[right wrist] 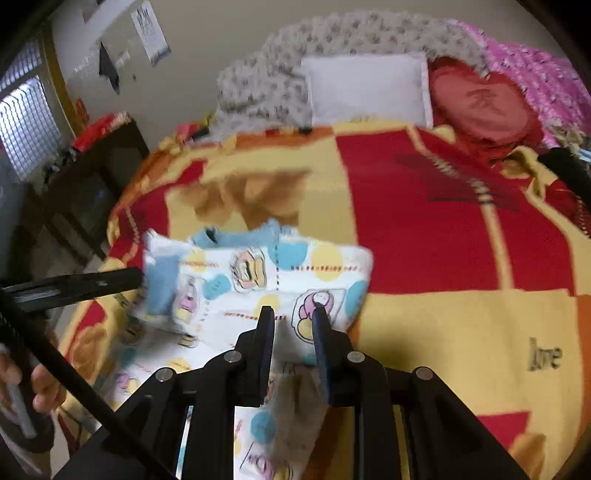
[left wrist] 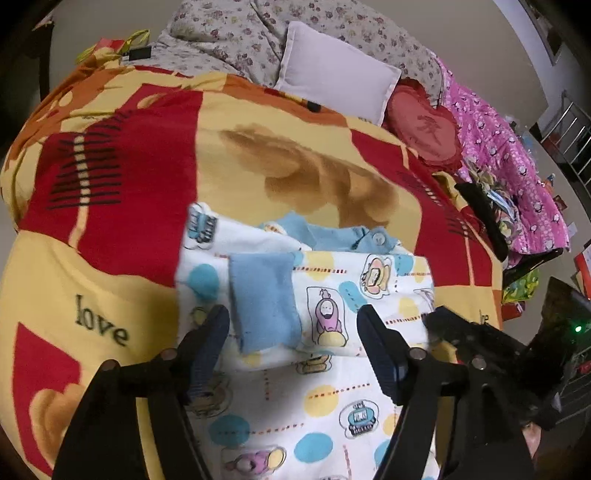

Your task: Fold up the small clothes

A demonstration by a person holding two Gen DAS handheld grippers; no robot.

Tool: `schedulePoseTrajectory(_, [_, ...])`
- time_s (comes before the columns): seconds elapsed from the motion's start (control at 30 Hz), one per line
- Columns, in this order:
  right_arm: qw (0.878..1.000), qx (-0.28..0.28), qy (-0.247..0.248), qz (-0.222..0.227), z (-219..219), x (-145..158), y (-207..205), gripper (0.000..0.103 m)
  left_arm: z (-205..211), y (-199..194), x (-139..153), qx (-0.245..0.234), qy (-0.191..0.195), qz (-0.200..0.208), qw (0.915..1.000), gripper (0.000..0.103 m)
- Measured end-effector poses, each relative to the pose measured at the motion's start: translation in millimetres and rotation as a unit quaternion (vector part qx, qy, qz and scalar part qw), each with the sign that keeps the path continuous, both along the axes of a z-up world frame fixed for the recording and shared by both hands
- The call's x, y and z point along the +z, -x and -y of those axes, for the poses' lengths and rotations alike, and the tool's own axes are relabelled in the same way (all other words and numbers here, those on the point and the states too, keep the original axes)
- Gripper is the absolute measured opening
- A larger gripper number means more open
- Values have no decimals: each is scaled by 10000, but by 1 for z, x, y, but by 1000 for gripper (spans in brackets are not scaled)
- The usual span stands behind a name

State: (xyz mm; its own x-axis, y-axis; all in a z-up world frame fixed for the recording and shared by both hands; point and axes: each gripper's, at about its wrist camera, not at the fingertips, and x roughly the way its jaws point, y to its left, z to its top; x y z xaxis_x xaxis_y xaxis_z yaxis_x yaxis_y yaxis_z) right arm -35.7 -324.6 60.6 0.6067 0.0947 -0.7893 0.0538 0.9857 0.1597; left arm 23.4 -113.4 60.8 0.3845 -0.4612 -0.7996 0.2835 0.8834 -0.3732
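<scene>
Left wrist view shows the left gripper (left wrist: 291, 325) with its jaws spread wide above the baby garment (left wrist: 332, 280), a white printed piece with blue and yellow dots and cartoon figures. Nothing is pinched between them; the folded blue sleeve cuff (left wrist: 262, 299) lies in the gap below, apart from both fingers. The garment lies folded on the blanket (left wrist: 122, 184), a red and yellow one with the word "love", toward its near edge, its blue collar (left wrist: 332, 232) turned to the far side.

Right wrist view shows the right gripper (right wrist: 293, 317) with its jaws drawn close together over the garment's near right part, a bunch of white cloth rising between the 2 fingers; motion blur makes it hard to be sure, but the pads seem to pinch that cloth. The left gripper's finger reaches in from the left edge of this view, just beside the garment's blue cuff.

At the blanket's far edge lie a white pillow (left wrist: 336, 70), a red heart-shaped cushion (left wrist: 424, 129) and a flowered quilt (left wrist: 236, 33). A pink printed cover (left wrist: 509, 162) runs along the right edge, with a heap of dark and coloured clothes (left wrist: 487, 210) near it. Nothing lies between the grippers and the garment.
</scene>
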Motion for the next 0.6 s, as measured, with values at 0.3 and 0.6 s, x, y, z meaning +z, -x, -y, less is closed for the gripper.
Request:
schedulePoseTrajectory(0.3, [9994, -102, 75, -307, 2, -26, 2, 25, 2, -4, -30, 81, -178, -150, 9997, 71])
schedulePoseTrajectory(0.6, [9995, 182, 77, -251, -17, -9, 52, 28, -36, 43, -18, 198, -131, -8, 9997, 72])
